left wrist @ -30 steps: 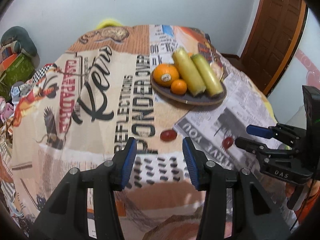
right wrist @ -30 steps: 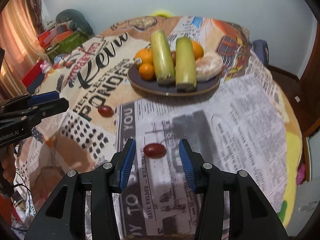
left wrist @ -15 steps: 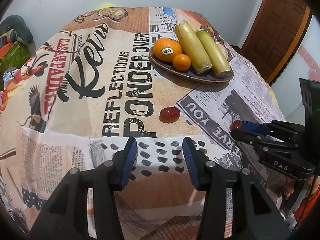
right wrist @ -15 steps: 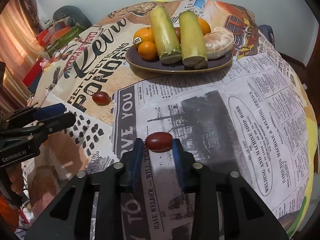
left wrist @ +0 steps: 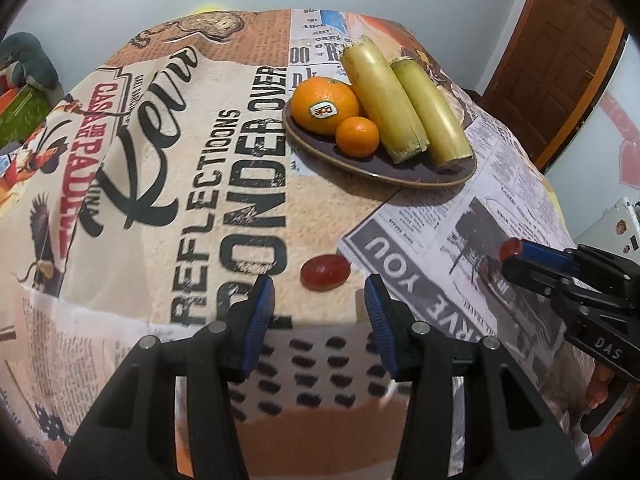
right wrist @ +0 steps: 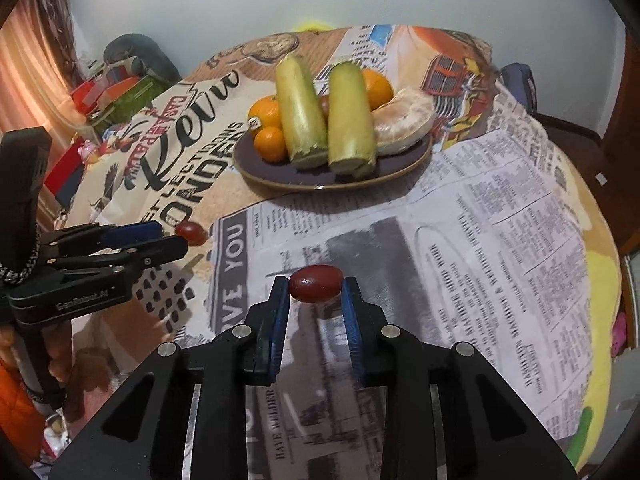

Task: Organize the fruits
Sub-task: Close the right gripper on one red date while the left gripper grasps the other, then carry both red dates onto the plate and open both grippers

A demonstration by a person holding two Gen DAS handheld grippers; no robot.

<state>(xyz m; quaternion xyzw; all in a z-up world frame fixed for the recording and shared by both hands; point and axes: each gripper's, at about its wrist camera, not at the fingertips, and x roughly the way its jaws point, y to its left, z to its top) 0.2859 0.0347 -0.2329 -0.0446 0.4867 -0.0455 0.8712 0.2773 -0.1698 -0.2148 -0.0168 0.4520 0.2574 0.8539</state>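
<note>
While the right hand-held gripper (right wrist: 316, 294) pinches one small grape (right wrist: 316, 283) at its ends — light, soft, slippery — the left hand-held gripper (left wrist: 320, 304) gapes empty, the second grape (left wrist: 325, 272) at its twelve o'clock.

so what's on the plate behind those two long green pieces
From the right wrist view, an orange, a small dark red fruit between the green pieces, and a peeled citrus on the plate. Their lower parts are hidden.

Third orange (right wrist: 378, 89) and perhaps a grape (right wrist: 324, 105), mostly hidden behind the cut stalks (right wrist: 351, 118).
</note>
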